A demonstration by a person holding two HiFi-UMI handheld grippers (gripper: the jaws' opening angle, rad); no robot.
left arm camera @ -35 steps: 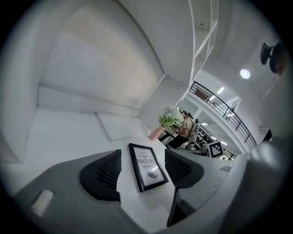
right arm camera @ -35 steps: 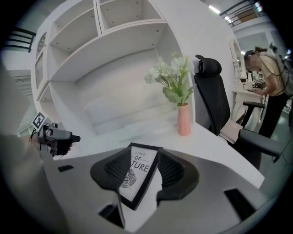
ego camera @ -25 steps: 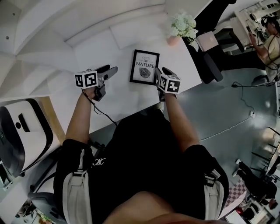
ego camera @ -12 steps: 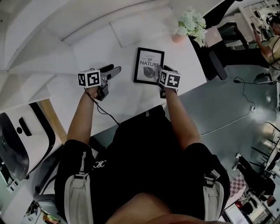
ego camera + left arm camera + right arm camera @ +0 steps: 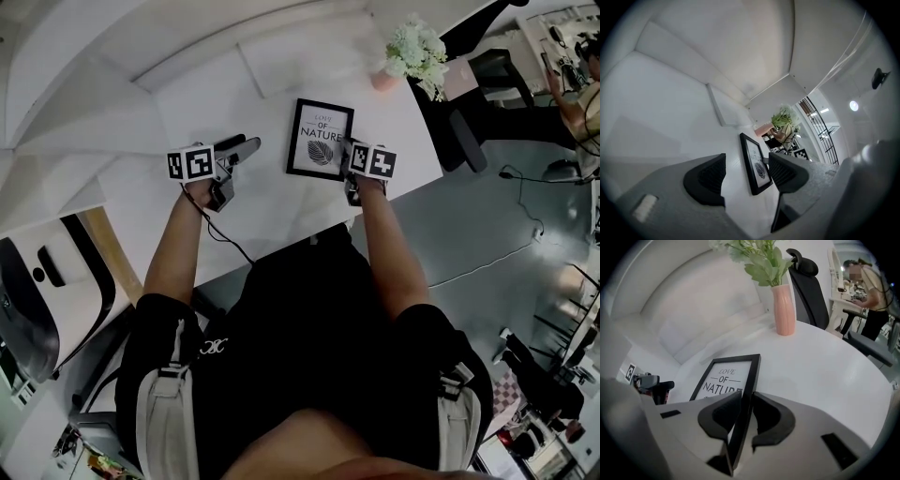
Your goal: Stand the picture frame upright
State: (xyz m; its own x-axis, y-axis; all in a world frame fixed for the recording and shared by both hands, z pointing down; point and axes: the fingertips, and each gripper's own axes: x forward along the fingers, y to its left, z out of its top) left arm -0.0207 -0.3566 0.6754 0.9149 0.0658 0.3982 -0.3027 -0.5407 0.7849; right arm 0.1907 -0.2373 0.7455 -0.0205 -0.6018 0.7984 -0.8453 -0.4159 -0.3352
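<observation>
Frame (image 5: 320, 139): black border, white print with "NATURE" and a leaf. It lies face up on the white table (image 5: 272, 211), not yet upright. Whether its right edge has left the tabletop I cannot tell.

Right gripper (image 5: 746, 404): at the frame's right edge, near the lower corner, pointing steeply down. Its jaws have just been closing. The frame's edge stands between them with both dark pads (image 5: 723, 414) against it, so the frame is pinched.

Left gripper (image 5: 240, 147): well left of the frame, apart from it, low over the table. Jaws spread, only bare tabletop between them. From its own view the frame shows beyond the right-hand jaw, untouched.

Vase (image 5: 783, 310): pink, with white flowers and green leaves, past the frame's far right corner, apart from it.

Chair (image 5: 808, 291): black, off the table, beyond the vase from the frame.

A person (image 5: 869, 287) stands at a desk farther off on that same side.
</observation>
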